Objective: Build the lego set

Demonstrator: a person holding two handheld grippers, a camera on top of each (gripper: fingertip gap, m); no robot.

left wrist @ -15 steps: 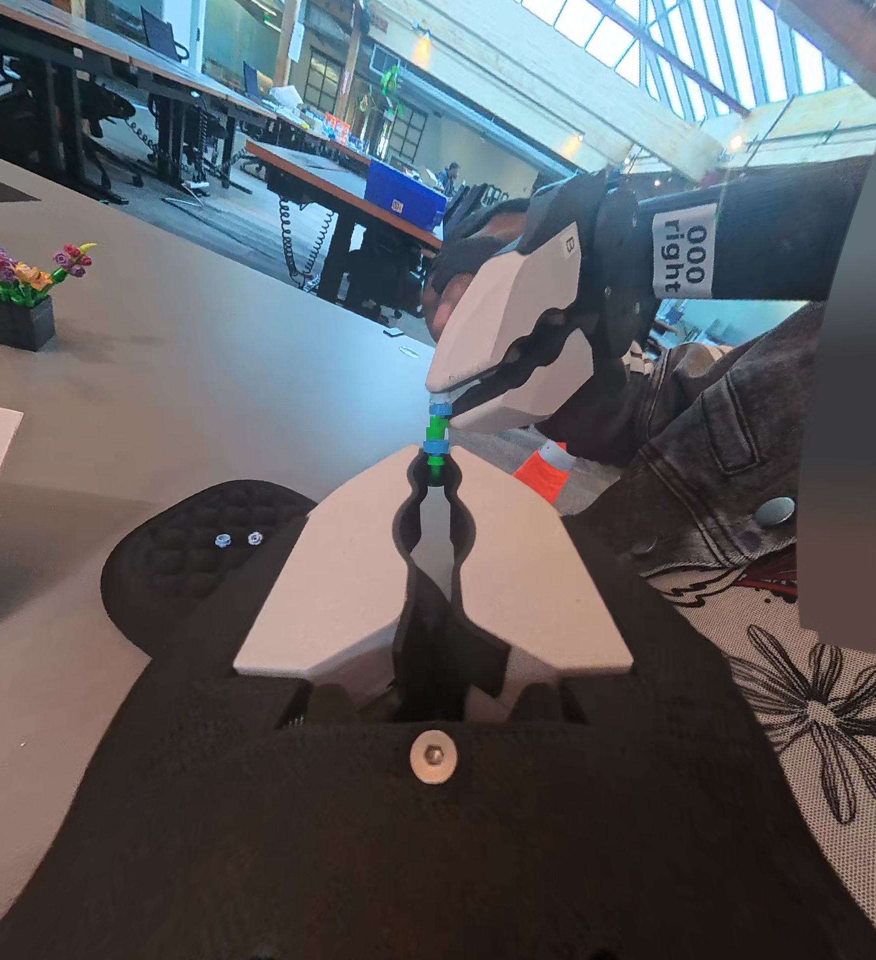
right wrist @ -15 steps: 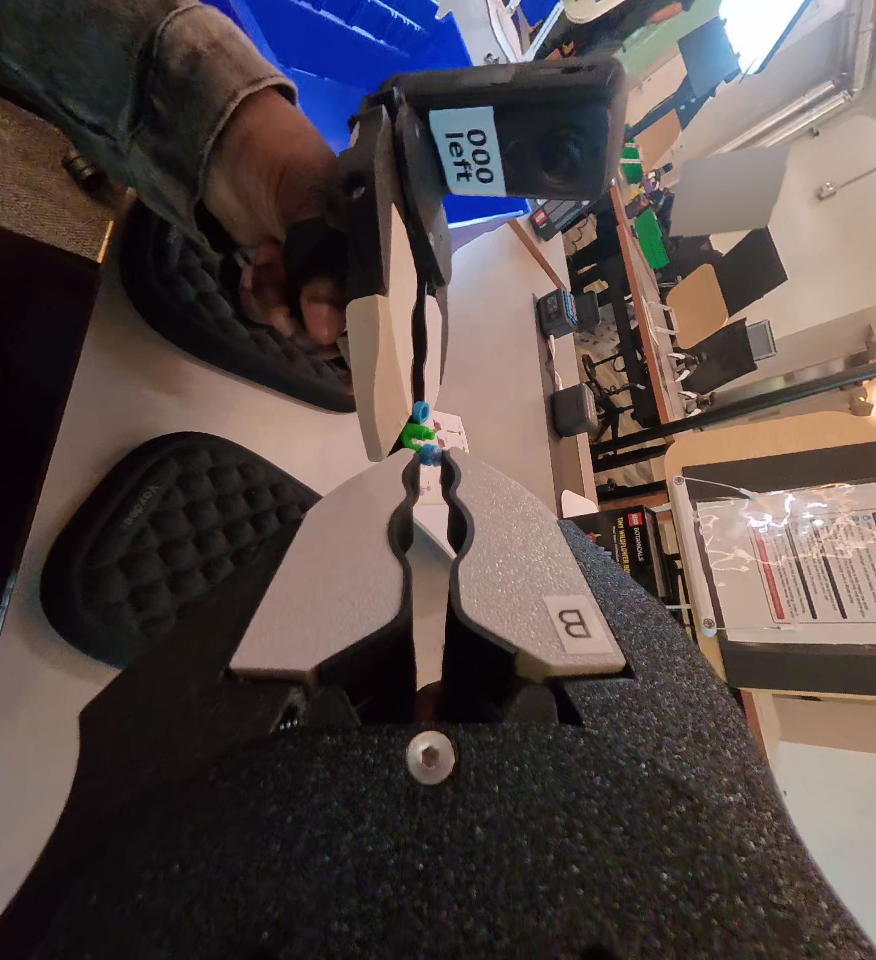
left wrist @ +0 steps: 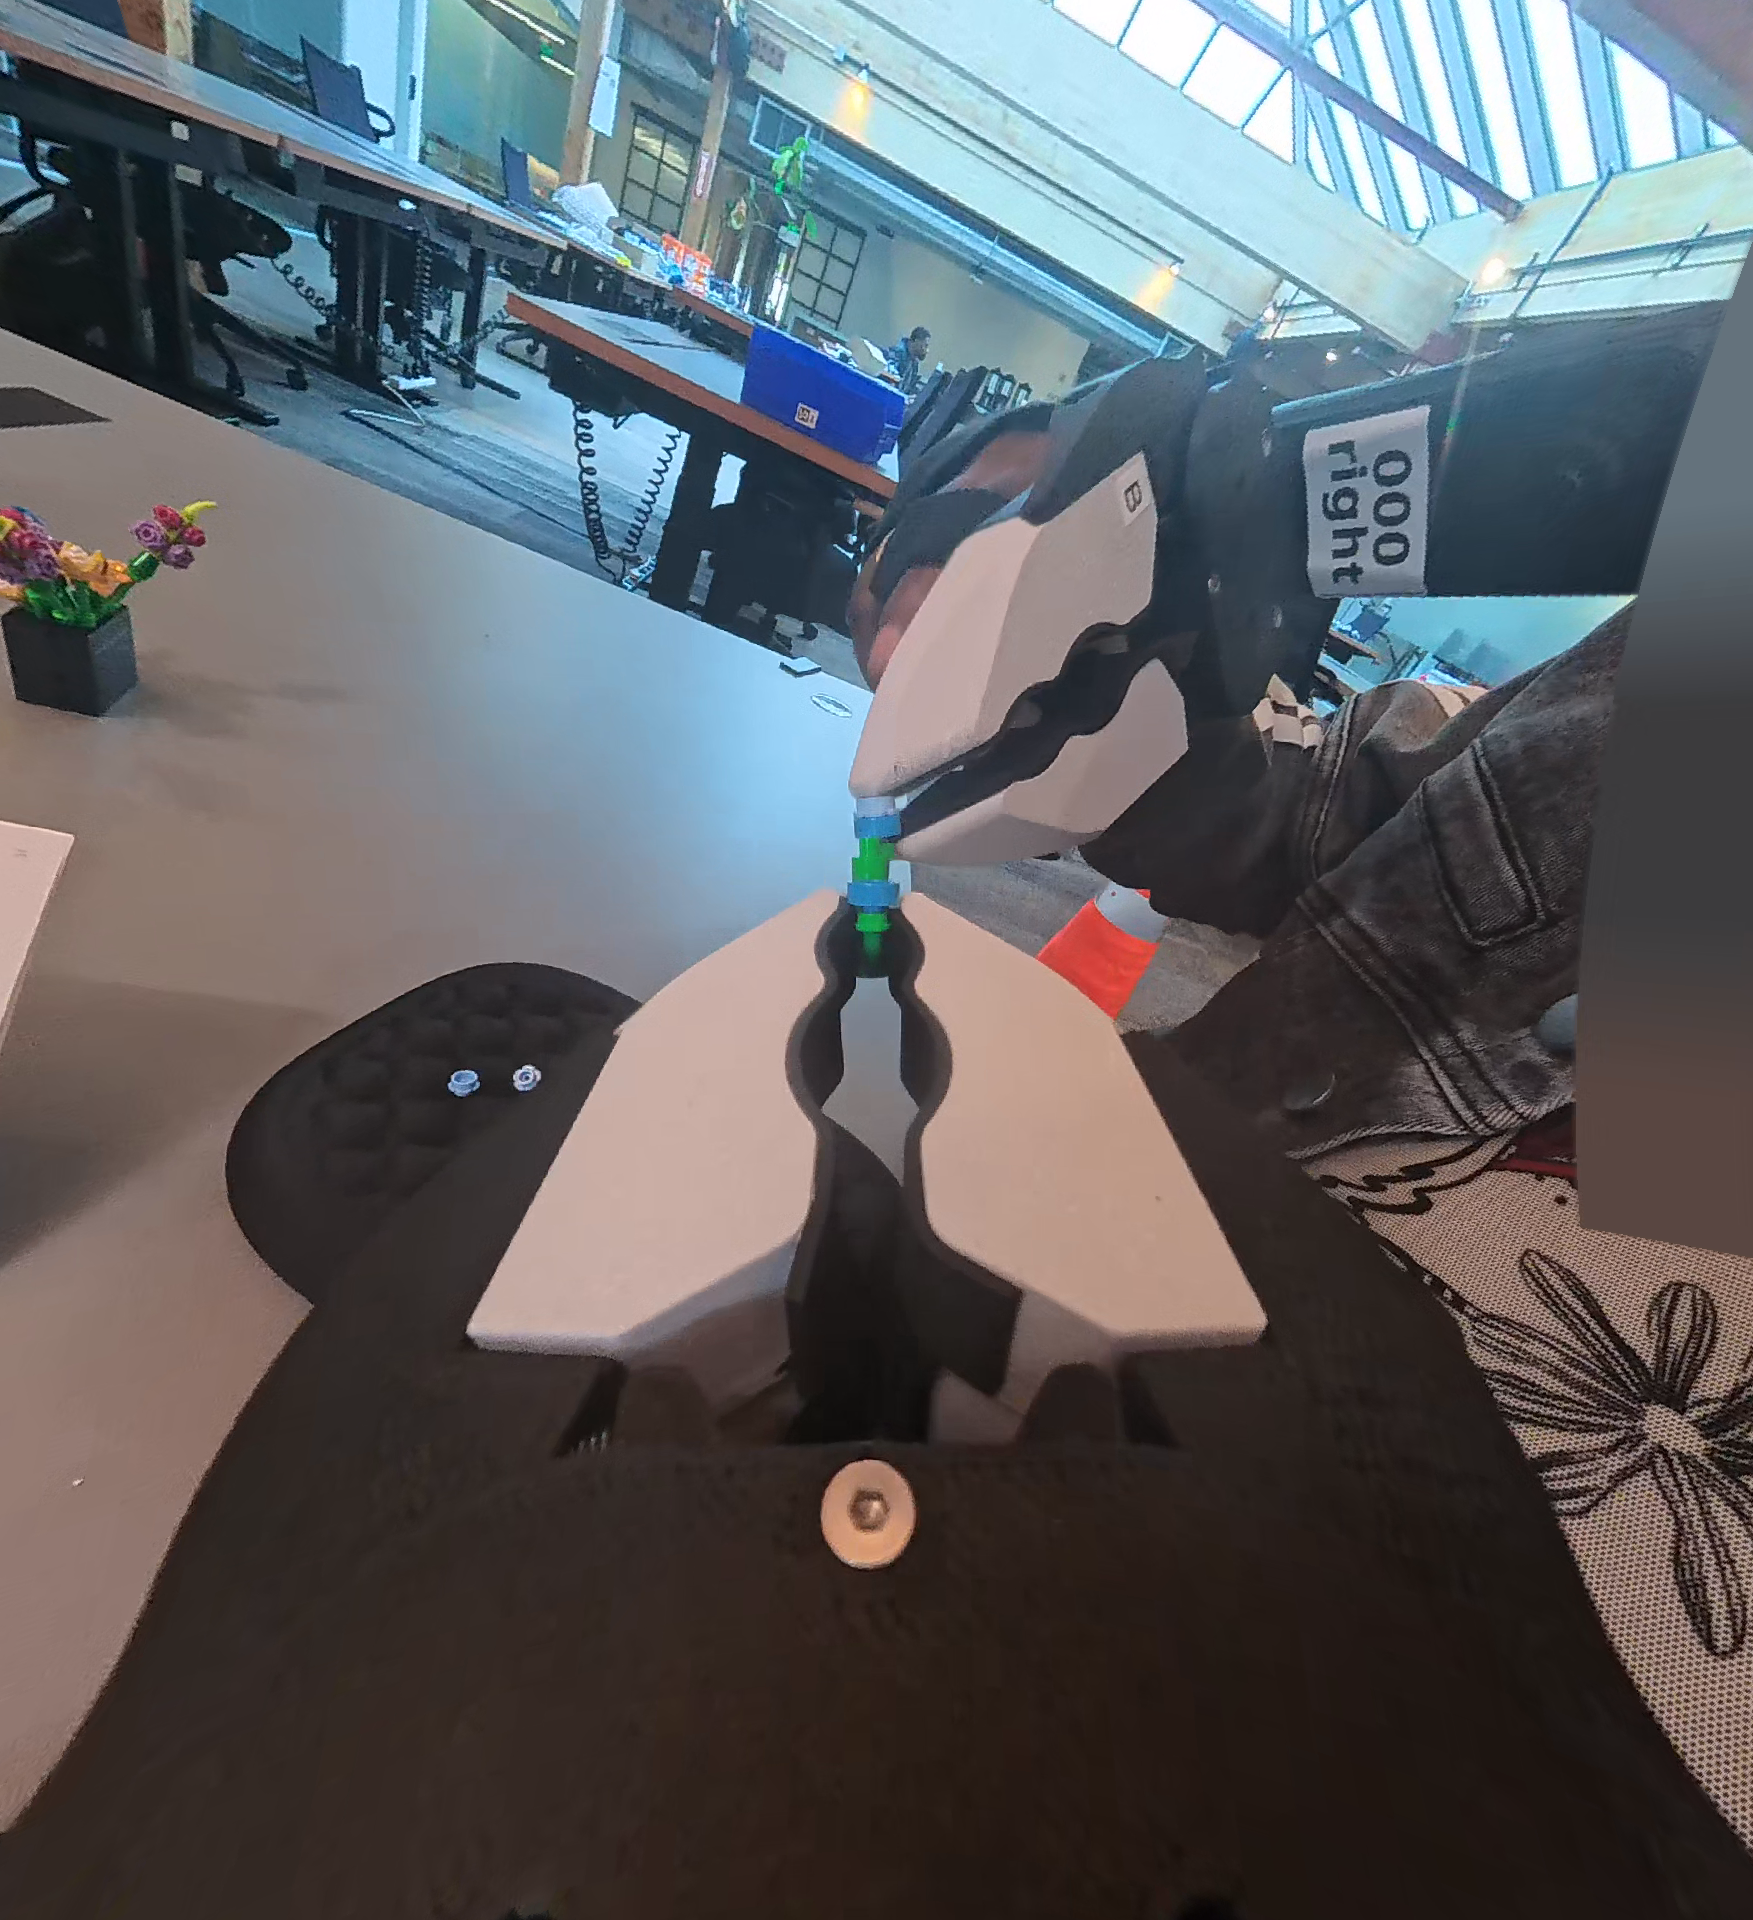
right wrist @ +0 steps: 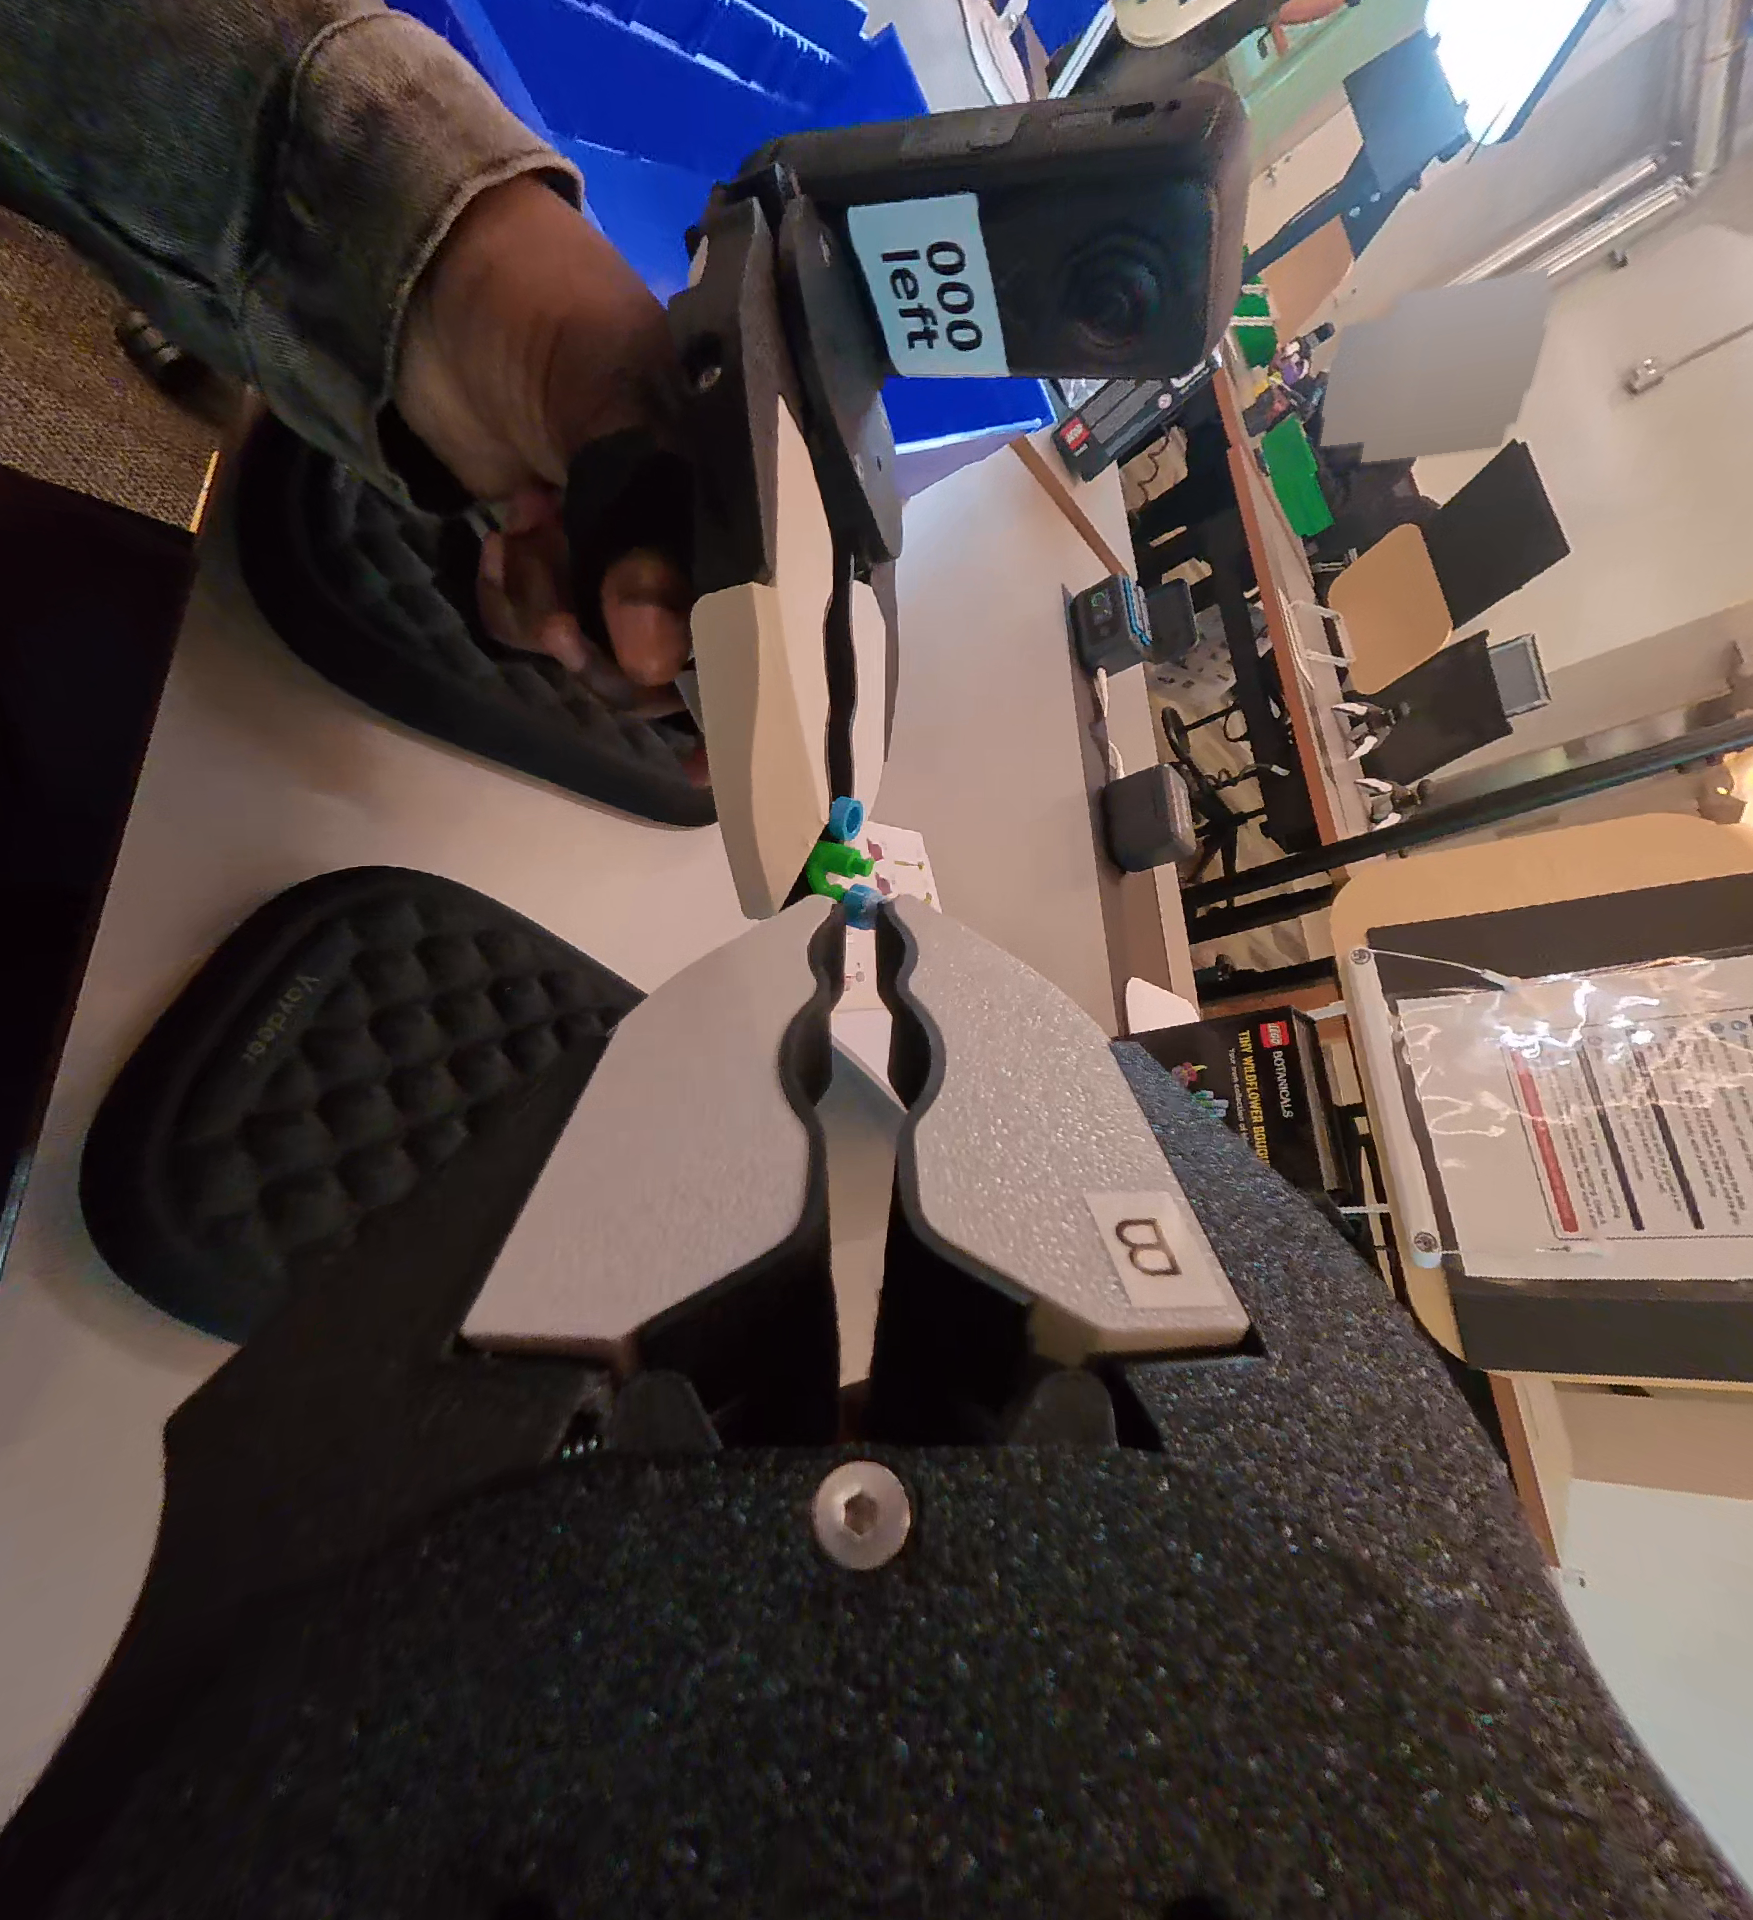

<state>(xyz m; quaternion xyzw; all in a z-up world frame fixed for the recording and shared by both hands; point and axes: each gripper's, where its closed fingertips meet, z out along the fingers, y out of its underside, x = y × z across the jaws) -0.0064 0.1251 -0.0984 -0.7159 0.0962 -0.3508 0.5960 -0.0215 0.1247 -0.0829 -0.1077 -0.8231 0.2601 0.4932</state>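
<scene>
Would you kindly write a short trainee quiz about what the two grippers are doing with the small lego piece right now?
1. True or false: the left gripper holds the green stem at its lower end.
2. Which gripper holds the pale blue piece atop the stem: A left, B right?
3. How many loose pale studs lie on the black pad?

Key: 1 true; 2 B, the right gripper; 3 two.
</scene>
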